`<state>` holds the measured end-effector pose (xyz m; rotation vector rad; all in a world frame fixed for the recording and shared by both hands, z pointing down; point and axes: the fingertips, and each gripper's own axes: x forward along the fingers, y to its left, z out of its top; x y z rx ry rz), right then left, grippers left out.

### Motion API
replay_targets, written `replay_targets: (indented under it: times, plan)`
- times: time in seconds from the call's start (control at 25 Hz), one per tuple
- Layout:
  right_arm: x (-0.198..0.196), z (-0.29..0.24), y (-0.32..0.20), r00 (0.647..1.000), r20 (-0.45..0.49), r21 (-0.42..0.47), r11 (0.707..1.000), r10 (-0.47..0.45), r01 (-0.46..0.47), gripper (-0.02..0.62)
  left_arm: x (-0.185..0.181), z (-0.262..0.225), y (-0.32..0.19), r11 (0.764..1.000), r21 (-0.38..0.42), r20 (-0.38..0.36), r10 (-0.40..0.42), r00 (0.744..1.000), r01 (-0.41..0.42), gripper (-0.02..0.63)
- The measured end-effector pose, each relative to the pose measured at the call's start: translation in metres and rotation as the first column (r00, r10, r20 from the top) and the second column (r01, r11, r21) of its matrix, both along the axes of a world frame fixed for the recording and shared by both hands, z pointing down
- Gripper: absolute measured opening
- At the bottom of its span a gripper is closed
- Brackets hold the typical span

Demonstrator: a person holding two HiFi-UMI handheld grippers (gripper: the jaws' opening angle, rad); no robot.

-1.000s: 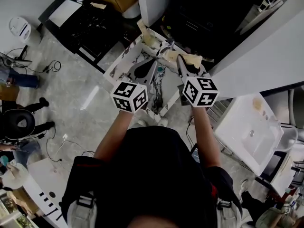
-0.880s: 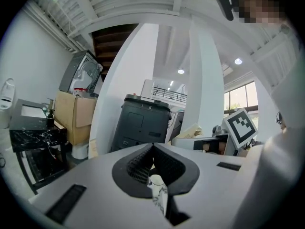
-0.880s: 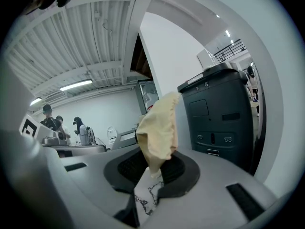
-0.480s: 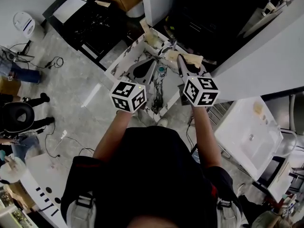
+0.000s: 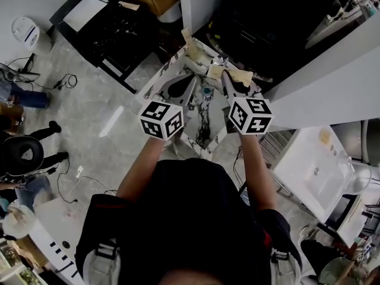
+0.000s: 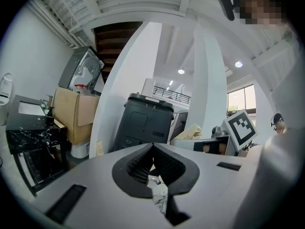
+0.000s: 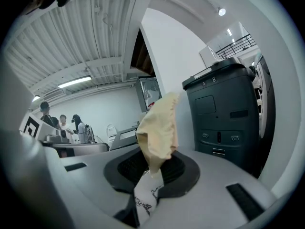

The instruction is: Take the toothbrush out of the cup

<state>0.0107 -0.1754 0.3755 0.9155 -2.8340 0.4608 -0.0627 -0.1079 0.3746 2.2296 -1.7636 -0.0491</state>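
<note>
**Cup stands between your two grippers; the left one is free**

The small teal cup [image 5: 206, 90] stands on the marbled desk [image 5: 199, 129] ahead of you. It is just right of the tip of your left hand-held gripper [image 6: 153, 149] and just left of your right hand-held gripper [image 7: 151, 170]. The toothbrush is too small to make out. I judge that it stands upright in the cup, so the pull would be upward. Your left hand-held gripper is fully closed and holds nothing, so it must open first. Your right hand-held gripper is closed partway and seems to pinch a beige scrap [image 7: 157, 128]. That makes the left the better choice.
</note>
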Motion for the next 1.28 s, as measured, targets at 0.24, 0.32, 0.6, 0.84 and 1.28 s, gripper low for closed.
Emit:
replay_targets:
  times: [0.24, 0.32, 0.6, 0.84, 1.28]
  plan:
    - [-0.026, 0.002, -0.009, 0.999, 0.001, -0.01, 0.998, 0.054, -0.054, 0.08, -0.03, 0.001, -0.015, 0.998, -0.009, -0.01, 0.064, 0.998, -0.064, 0.011]
    - [-0.034, 0.006, -0.013, 0.997, -0.004, -0.018, 0.997, 0.073, -0.073, 0.079, -0.04, 0.003, -0.02, 0.997, -0.013, -0.016, 0.078, 0.997, -0.078, 0.011]
    - [-0.067, 0.015, -0.026, 0.994, -0.029, -0.033, 0.994, 0.106, -0.107, 0.079, -0.068, 0.005, -0.037, 0.99, 0.004, -0.021, 0.142, 0.99, -0.142, 0.011]
    - [-0.084, 0.023, -0.043, 0.99, -0.042, -0.045, 0.989, 0.137, -0.138, 0.08, -0.083, 0.015, -0.058, 0.985, -0.006, 0.054, 0.174, 0.983, -0.174, 0.011]
    - [-0.101, 0.042, -0.073, 0.975, -0.085, -0.084, 0.974, 0.204, -0.211, 0.08, -0.111, 0.032, -0.098, 0.971, -0.032, -0.019, 0.235, 0.972, -0.235, 0.011]
